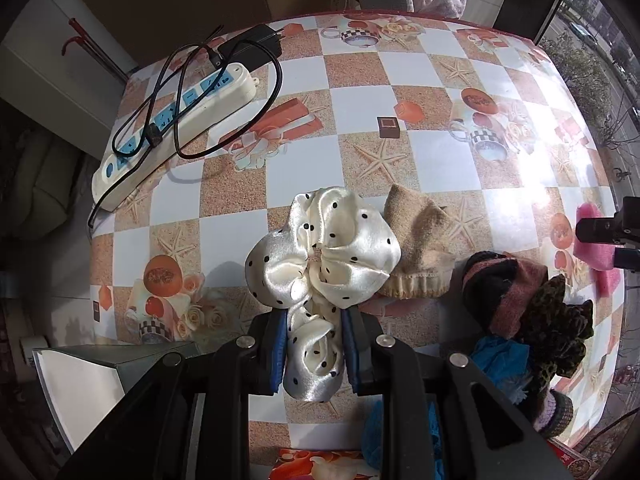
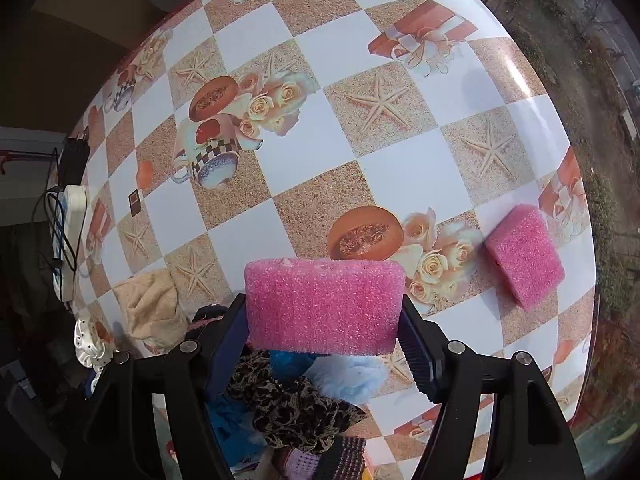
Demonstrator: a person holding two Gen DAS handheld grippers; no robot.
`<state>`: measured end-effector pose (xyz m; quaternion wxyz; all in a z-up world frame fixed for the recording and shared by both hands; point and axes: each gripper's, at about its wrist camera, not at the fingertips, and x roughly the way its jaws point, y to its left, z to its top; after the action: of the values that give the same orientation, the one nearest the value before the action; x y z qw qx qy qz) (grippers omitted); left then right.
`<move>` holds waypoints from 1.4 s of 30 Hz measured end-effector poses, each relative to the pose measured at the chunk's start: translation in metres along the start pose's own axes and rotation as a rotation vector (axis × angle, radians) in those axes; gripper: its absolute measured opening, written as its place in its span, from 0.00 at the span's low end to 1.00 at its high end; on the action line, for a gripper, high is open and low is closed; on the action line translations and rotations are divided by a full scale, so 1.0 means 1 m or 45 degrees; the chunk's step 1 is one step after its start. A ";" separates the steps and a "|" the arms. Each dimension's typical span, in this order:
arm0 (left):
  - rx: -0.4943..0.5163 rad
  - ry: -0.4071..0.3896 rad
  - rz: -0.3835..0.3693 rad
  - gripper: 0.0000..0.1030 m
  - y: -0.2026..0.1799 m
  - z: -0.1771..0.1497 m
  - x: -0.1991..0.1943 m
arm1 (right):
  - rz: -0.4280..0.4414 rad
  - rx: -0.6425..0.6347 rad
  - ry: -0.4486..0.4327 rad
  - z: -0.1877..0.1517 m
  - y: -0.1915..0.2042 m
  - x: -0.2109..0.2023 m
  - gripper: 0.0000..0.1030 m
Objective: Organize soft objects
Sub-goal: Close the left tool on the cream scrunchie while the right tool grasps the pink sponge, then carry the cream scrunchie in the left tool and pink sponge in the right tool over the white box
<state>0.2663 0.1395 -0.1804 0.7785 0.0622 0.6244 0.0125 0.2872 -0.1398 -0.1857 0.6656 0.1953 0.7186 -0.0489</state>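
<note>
Satin, cream with black dots: the scrunchie (image 1: 320, 264) is pinched by one fold in the left gripper (image 1: 316, 354), above the table (image 1: 400, 160). The right gripper (image 2: 324, 336) clamps a pink foam block (image 2: 324, 304) by its ends. In my judgement, slick satin could slip out, and squeezed foam could spring free.

Bright daylight from 3 o'clock; blown-out glare on the glossy checkered-print table (image 1: 532, 184) there. Strong fisheye bending, dark vignetted corners, mostly sharp focus.
</note>
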 end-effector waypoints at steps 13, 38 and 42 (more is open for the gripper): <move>0.148 -0.082 -0.060 0.26 -0.095 -0.021 -0.067 | 0.010 -0.102 -0.152 -0.066 -0.056 -0.067 0.70; 0.688 -0.077 -0.281 0.26 -0.269 -0.152 -0.188 | -0.159 -0.288 -0.420 -0.206 -0.167 -0.149 0.70; 0.723 -0.045 -0.287 0.26 -0.276 -0.175 -0.191 | -0.156 -0.301 -0.412 -0.218 -0.181 -0.148 0.70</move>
<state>0.0381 -0.1387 -0.0633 0.7373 0.2079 0.5922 -0.2500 0.0255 -0.2657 -0.0518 0.7865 0.0613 0.6135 -0.0355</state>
